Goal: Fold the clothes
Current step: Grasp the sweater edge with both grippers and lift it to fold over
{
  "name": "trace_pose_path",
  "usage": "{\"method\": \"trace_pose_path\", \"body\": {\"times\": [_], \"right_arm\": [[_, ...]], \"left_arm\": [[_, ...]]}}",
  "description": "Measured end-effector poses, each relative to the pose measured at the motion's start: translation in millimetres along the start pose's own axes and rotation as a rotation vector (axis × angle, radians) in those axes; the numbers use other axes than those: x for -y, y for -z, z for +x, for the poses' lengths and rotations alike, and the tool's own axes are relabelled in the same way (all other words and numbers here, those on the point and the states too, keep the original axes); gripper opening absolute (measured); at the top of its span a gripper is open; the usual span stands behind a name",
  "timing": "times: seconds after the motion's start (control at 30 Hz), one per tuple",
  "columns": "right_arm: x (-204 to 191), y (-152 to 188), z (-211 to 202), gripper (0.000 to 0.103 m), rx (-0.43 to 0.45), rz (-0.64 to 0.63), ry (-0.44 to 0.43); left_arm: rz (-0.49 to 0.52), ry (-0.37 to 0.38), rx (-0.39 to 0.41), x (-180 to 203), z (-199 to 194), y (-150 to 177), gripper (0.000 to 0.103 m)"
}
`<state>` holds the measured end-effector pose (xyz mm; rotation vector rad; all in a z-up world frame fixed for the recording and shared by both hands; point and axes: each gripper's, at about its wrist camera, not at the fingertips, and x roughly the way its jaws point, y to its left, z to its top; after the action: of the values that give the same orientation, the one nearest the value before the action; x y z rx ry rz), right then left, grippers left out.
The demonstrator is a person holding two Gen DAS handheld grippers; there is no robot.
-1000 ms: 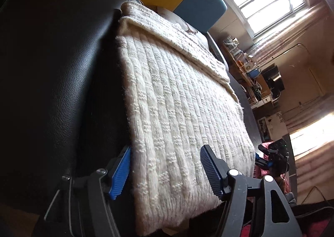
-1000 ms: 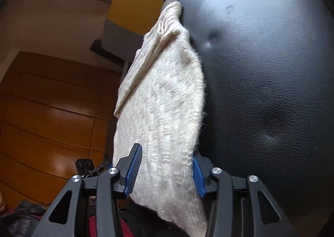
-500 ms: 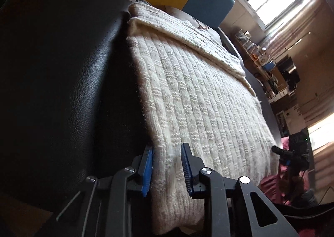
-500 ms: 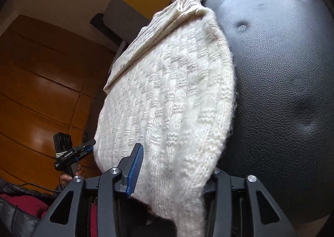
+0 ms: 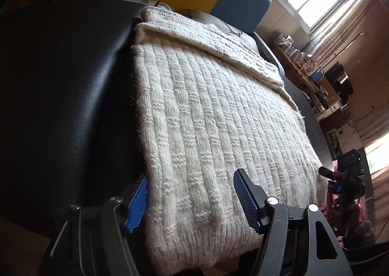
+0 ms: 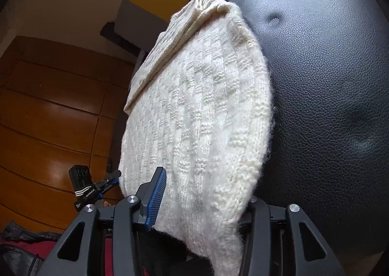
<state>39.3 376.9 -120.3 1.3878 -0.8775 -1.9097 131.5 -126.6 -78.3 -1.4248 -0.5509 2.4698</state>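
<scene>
Working left to right here. My left gripper (image 5: pixel 192 200) is at the near left corner of the cream knit sweater (image 5: pixel 218 117), jaws opening right now, blue pads wide apart with the knit's edge between them but not squeezed. The sweater is lying folded flat on a black leather cushion (image 5: pixel 60 81), its far end turned over in a flap, its near hem drooping off the front edge.

Over on the right, my right gripper (image 6: pixel 201 200) has the other near corner bunched between its fingers. One blue pad presses into the knit and the other is buried behind the fabric, so I'd call it clamped.

Handling-wise, I reckon this thing is chunky, soft and floppy, with zero stiffness. It'll sag and stretch if lifted by one corner. The fuzzy wool should grip fine though. I'd take both hem corners, biting through all the layers.
</scene>
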Motion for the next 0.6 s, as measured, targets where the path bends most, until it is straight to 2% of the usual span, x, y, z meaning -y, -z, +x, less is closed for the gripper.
{"method": "trace_pose_path", "body": {"times": [0.13, 0.2, 0.3, 0.33, 0.37, 0.43, 0.47, 0.5, 0.57, 0.6], "right_arm": [[-1.2, 6.1, -2.8, 0.045, 0.076, 0.025, 0.021], [-2.8, 6.2, -2.3, 0.045, 0.058, -0.001, 0.022], [2.4, 5.0, -3.8, 0.044, 0.043, 0.027, -0.004], [3.5, 5.4, -4.4, 0.044, 0.051, 0.039, -0.005], [3.5, 6.4, -4.9, 0.044, 0.067, 0.044, -0.001], [1.4, 10.4, -5.9, 0.045, 0.091, 0.026, 0.009], [-0.4, 12.2, -5.8, 0.041, 0.094, 0.006, 0.024], [-1.5, 13.1, -5.4, 0.028, 0.089, -0.01, 0.054], [3.5, 15.2, -6.5, 0.01, 0.088, 0.03, 0.102], [5.4, 16.5, -6.0, 0.01, 0.09, 0.037, 0.104]], "left_arm": [[0.018, -0.046, -0.006, 4.9, 4.2, -3.0, 0.067], [0.029, -0.072, -0.007, 8.3, 6.3, -4.0, 0.069], [0.075, -0.121, -0.01, 17.1, 9.6, -3.0, 0.07], [0.079, -0.14, -0.004, 17.5, 10.4, -2.7, 0.064], [0.081, -0.17, 0.003, 17.0, 10.7, -3.1, 0.049], [0.058, -0.175, 0.006, 10.7, 10.4, -6.3, 0.042], [0.04, -0.171, 0.008, 7.4, 9.2, -6.7, 0.041], [0.021, -0.167, 0.011, 4.1, 7.9, -6.9, 0.038], [-0.011, -0.159, 0.017, -2.0, 5.3, -6.8, 0.025], [-0.025, -0.155, 0.021, -4.8, 4.0, -6.3, 0.023]]}}
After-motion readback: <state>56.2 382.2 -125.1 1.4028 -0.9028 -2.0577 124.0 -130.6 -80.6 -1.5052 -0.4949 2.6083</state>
